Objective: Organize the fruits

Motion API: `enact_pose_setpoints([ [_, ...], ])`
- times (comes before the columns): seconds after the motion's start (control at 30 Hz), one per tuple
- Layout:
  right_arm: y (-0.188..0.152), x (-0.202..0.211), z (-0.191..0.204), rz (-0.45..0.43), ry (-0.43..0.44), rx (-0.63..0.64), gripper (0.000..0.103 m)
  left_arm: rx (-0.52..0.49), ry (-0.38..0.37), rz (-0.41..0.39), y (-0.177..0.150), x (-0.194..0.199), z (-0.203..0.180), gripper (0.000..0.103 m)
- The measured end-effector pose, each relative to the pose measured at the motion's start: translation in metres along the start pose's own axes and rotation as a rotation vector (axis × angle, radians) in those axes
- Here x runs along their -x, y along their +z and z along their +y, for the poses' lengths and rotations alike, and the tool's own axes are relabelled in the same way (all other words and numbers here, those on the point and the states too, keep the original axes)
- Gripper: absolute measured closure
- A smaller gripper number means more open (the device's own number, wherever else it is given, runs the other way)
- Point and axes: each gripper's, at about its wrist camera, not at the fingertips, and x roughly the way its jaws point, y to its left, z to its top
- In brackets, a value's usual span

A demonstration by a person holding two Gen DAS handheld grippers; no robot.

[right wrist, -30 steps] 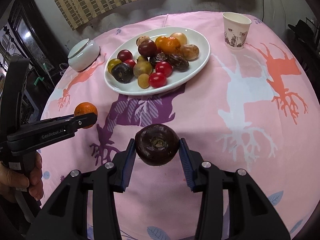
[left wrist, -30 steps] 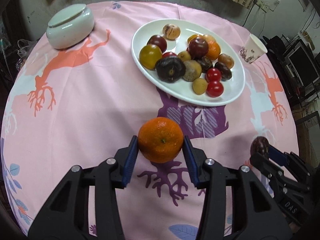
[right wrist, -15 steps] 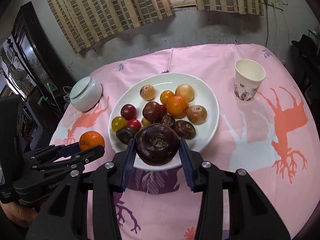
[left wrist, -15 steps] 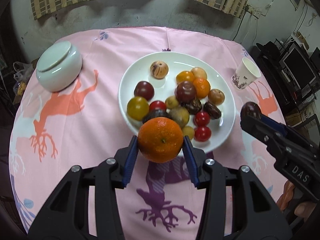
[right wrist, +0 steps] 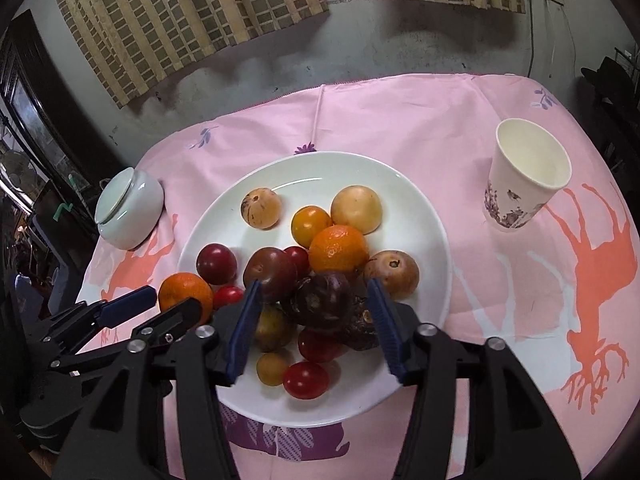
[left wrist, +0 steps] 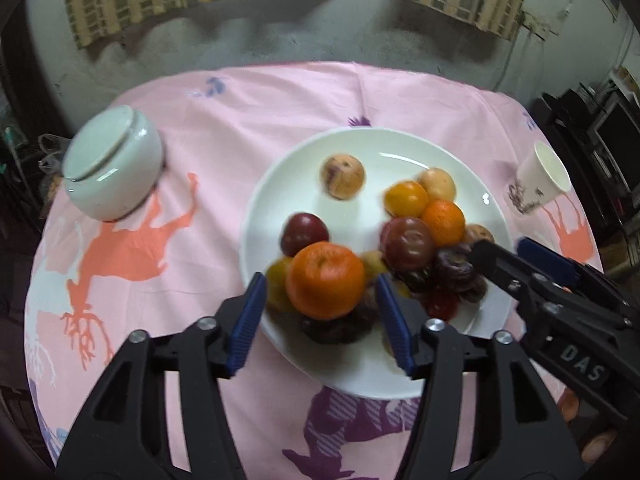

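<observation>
Opening both tongs: orange, dark fruit loose over plate.

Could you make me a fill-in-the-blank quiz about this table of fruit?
1. The fruit lies piled on a white ____.
2. Between the left gripper's opening fingers sits an ____.
3. The paper cup stands on a ____ tablecloth.
4. The pale jar wears a ____.

Answers: plate, orange, pink, lid

Both grippers carried from the bare cloth to above the plate, left gripper jaws opening, orange released at 6 o'clock, right gripper jaws opening, dark fruit freed.
</observation>
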Motion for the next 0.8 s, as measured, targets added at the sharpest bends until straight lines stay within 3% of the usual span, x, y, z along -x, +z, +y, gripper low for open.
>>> enact_pose_setpoints([
  [0.03,0.0,0.003,-0.003,-0.011,0.015,-0.012,0.033,0.019,-0.001,-0.003,0.0,0.001,0.004,0.026],
  [0.17,-0.008,0.01,-0.007,0.002,0.022,-0.003,0.029,0.026,0.003,-0.013,-0.003,0.01,0.009,0.022],
  [0.23,-0.017,0.017,-0.006,0.01,0.015,0.019,0.029,0.006,0.02,-0.016,-0.009,0.017,0.008,0.014],
  [0.8,-0.115,0.113,-0.011,0.035,-0.03,0.019,0.027,0.02,0.021,0.034,-0.107,0.093,0.012,0.009],
])
